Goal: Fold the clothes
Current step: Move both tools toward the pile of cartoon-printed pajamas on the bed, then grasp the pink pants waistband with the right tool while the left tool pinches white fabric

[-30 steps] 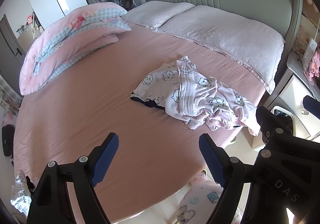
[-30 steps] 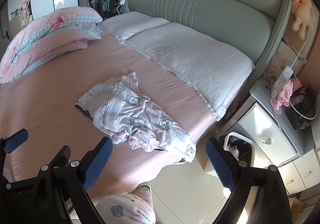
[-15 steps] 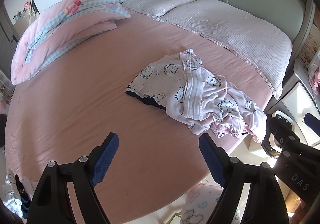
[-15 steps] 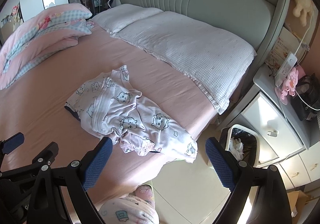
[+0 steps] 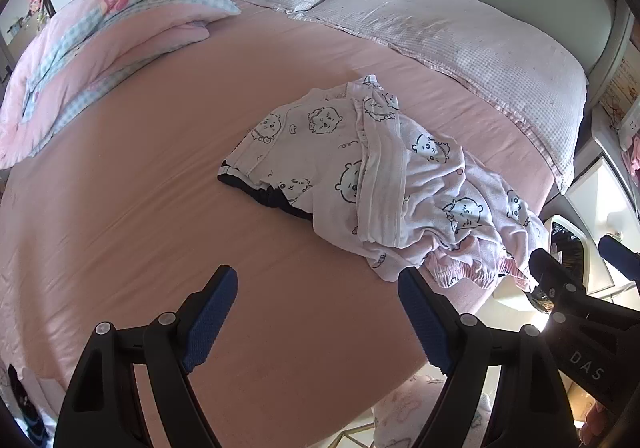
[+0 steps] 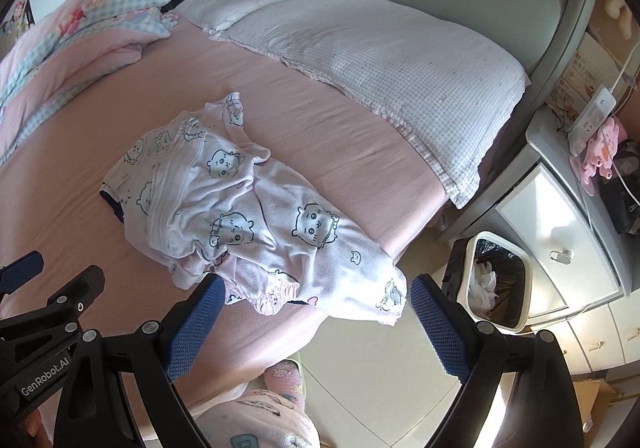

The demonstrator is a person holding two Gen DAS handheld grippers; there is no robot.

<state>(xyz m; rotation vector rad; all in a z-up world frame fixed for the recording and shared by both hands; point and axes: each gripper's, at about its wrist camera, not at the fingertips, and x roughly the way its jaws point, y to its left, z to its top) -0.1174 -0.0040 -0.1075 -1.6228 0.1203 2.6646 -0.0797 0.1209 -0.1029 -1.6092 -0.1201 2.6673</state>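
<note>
Both the left gripper (image 5: 318, 312) and right gripper (image 6: 314, 312) hang wide open and empty near the crumpled white bear-print pyjamas (image 6: 240, 216) on the pink-sheeted bed (image 5: 140, 208), so the approach step is in hand; next, probably, pinching an edge to spread them.

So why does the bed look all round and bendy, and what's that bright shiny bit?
Left wrist view: the fisheye lens curves the bed and darkens the corners. Right wrist view: same bending, and sunlight glares off the white nightstand.

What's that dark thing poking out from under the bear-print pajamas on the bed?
A dark navy edge of fabric shows beneath the crumpled pajamas, lying on the pink sheet. The pajamas cover the rest, so what it is cannot be told.
</note>
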